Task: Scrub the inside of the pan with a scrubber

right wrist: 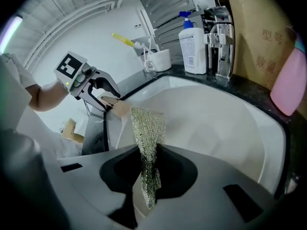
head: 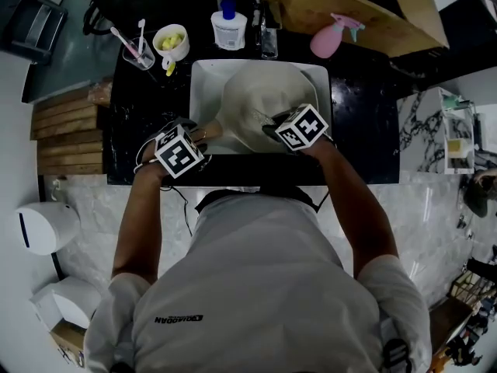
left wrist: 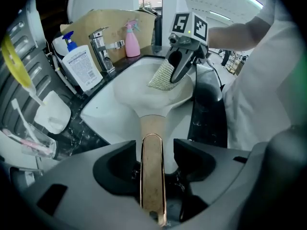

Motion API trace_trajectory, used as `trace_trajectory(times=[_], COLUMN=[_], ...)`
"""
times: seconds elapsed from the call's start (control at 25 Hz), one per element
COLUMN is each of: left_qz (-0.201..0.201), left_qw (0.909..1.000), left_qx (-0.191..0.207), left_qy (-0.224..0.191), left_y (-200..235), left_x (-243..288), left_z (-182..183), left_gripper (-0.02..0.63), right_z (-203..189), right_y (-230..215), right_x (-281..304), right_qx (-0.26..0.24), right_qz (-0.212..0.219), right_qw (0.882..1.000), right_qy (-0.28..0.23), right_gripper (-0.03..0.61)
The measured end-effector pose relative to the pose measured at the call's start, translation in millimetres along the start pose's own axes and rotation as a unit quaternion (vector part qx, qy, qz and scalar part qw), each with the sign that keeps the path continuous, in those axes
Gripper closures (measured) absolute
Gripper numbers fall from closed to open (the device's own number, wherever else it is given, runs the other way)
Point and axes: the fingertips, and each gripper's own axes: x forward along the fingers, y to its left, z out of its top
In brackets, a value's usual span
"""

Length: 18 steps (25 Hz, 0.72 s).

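- Left gripper [left wrist: 153, 150]: jaws stand wide, the pan handle [left wrist: 152, 186] loose between them, the pan [left wrist: 144, 87] just ahead.
- Right gripper [right wrist: 148, 155]: jaws pinch the scrubber [right wrist: 147, 126], which sticks out ahead.

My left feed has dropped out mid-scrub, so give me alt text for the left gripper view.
The left gripper has its jaws open on either side of the pan's tan handle, not pressing it. Beyond, the white pan sits in the sink, and the right gripper holds the mesh scrubber over it.
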Motion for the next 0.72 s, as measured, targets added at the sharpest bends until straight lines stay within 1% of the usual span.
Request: trace_trajectory(times=[0.16, 0.28, 0.4, 0.56, 0.64, 0.72], left_qz=[0.014, 0.032, 0.051, 0.054, 0.055, 0.056], left_qw=[0.9997, 0.9988, 0.9959, 0.9884, 0.9838, 0.9777], left_qx=[0.017, 0.027, 0.018, -0.013, -0.020, -0.027], left_qy=[-0.007, -0.024, -0.073, -0.142, -0.169, -0.201], left_y=[-4, -6, -7, -10, -12, -15], left_x=[-18, -34, -53, -70, -77, -86], left_z=[-1, 1, 14, 35, 46, 61], left_gripper=[0.373, 0.373, 0.373, 0.380, 0.449, 0.505], right_z=[9, 14, 21, 28, 30, 30], right_y=[9, 16, 25, 40, 46, 51], right_x=[-17, -33, -53, -80, -92, -104], right_qx=[0.000, 0.009, 0.028, 0.061, 0.070, 0.075], right_qz=[-0.012, -0.036, -0.063, -0.095, -0.111, -0.124], right_qw=[0.999, 0.997, 0.992, 0.977, 0.969, 0.960], right_qy=[-0.036, -0.066, -0.109, -0.179, -0.210, -0.239], right_gripper=[0.491, 0.491, 0.491, 0.491, 0.491, 0.491])
